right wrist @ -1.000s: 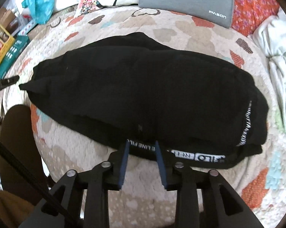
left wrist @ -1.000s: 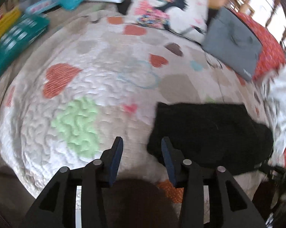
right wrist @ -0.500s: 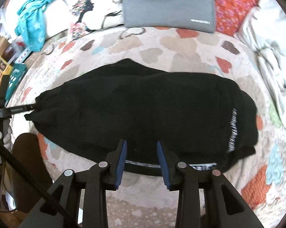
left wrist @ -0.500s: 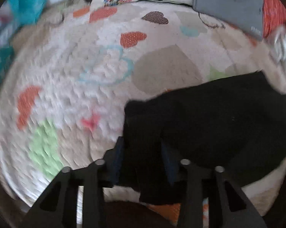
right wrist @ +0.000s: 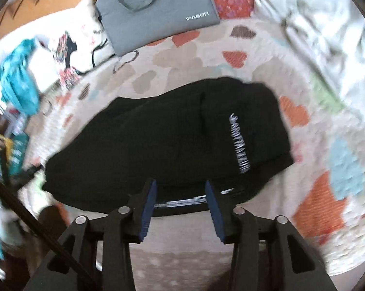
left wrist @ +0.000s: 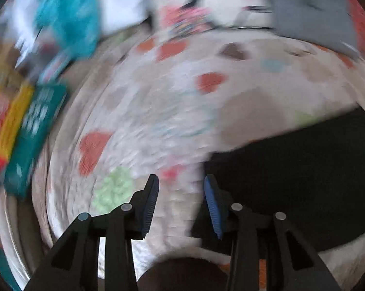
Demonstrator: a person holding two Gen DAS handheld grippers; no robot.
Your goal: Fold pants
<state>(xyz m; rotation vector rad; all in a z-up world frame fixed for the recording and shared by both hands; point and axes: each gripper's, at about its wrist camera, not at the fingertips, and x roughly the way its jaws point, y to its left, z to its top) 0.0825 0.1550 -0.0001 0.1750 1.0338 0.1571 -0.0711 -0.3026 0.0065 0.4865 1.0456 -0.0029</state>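
The black pants (right wrist: 163, 143) lie folded in a compact bundle on the heart-patterned quilt (right wrist: 194, 53), white lettering on the right part. My right gripper (right wrist: 180, 194) is open and empty, its tips over the near edge of the pants. In the left wrist view, which is blurred, the pants (left wrist: 303, 181) fill the lower right. My left gripper (left wrist: 181, 191) is open and empty, just left of the pants' left end, above the quilt (left wrist: 158, 111).
A grey laptop bag (right wrist: 155, 12), a printed pillow (right wrist: 68, 48) and a teal cloth (right wrist: 17, 82) lie at the far side. Crumpled white bedding (right wrist: 323, 31) is at the right. Teal and yellow boxes (left wrist: 29, 135) sit off the bed's left edge.
My left gripper let go of the pants' left end and pulled back left. The right gripper drew back and opened wider. The pants now lie more compact.
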